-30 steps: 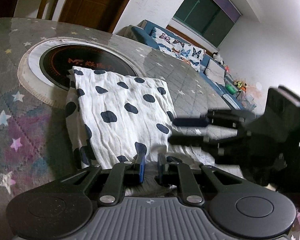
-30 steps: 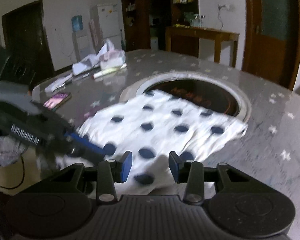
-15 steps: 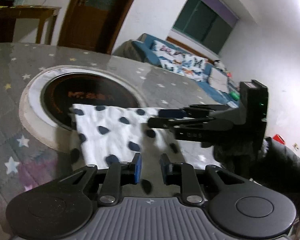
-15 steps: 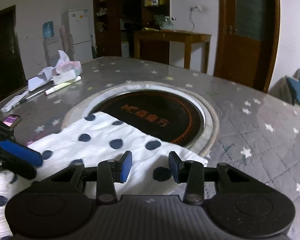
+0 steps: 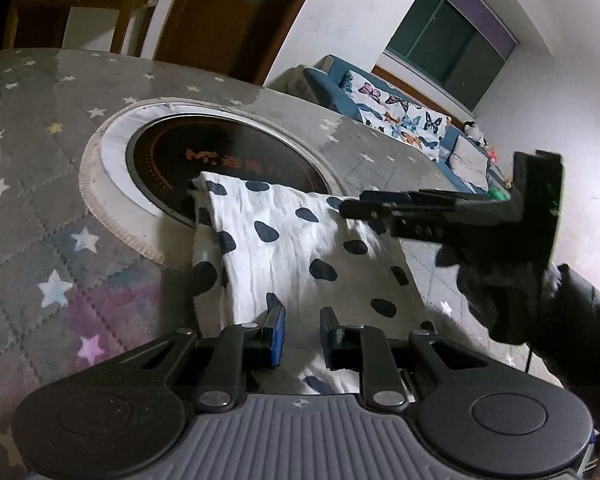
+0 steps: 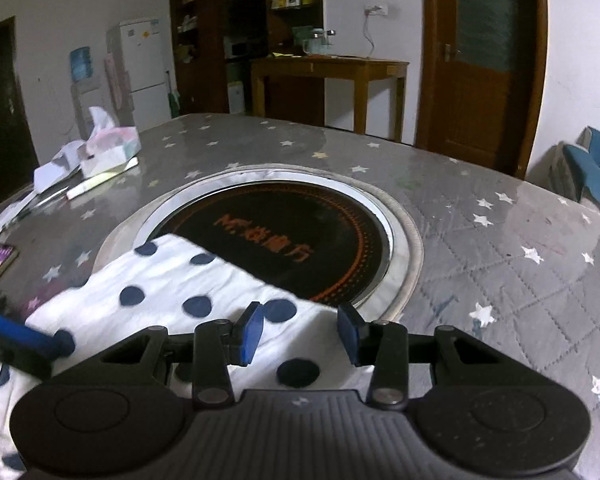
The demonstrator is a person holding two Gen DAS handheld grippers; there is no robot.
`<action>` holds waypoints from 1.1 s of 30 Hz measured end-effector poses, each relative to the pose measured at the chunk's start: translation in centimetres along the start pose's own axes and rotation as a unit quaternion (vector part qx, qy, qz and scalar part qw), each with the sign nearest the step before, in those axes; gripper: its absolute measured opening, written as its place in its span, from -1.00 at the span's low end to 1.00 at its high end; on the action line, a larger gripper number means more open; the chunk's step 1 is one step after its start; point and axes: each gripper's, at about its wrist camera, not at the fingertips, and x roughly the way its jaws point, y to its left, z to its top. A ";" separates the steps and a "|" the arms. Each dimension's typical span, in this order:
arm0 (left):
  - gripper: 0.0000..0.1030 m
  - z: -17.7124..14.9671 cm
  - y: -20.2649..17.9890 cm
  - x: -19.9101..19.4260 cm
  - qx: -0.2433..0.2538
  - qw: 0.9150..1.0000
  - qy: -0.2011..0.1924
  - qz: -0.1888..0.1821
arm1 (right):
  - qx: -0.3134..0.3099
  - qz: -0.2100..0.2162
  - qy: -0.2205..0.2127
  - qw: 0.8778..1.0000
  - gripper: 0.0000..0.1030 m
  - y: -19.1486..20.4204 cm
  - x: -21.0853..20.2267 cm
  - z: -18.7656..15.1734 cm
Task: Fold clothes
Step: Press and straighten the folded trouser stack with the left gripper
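White dotted cloth [image 5: 300, 248] folded, wrinkled, far corner over round hob [image 5: 220, 160].

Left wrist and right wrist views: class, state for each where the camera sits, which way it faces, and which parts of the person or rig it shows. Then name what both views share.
Left wrist: sits on the left tongs, facing the sofa and window; shows the right tongs and a gloved hand.
Right wrist: sits on the right tongs, facing the fridge and shelves; shows the left tongs' blue pad.
Shared: the polka-dot cloth, the round cooktop and the star-patterned table.
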 end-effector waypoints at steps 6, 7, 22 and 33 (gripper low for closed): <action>-0.24 -1.1 -0.3 -2.1 0.010 1.000 -0.007 0.002 | 0.005 -0.010 0.008 1.000 -0.06 -0.7 0.9 0.6; -0.15 -1.3 -0.3 -2.5 0.012 1.000 -0.008 0.002 | 0.008 -0.008 0.012 1.000 -0.05 -0.8 1.0 0.6; 0.14 -4.8 -0.6 -5.0 0.045 0.998 0.038 -0.006 | 0.037 0.014 0.042 0.998 -0.08 -2.5 1.5 0.0; -0.20 -5.0 -0.4 -3.5 0.049 0.998 0.048 -0.004 | 0.046 -0.012 0.030 0.998 -0.65 -2.4 -0.8 -1.4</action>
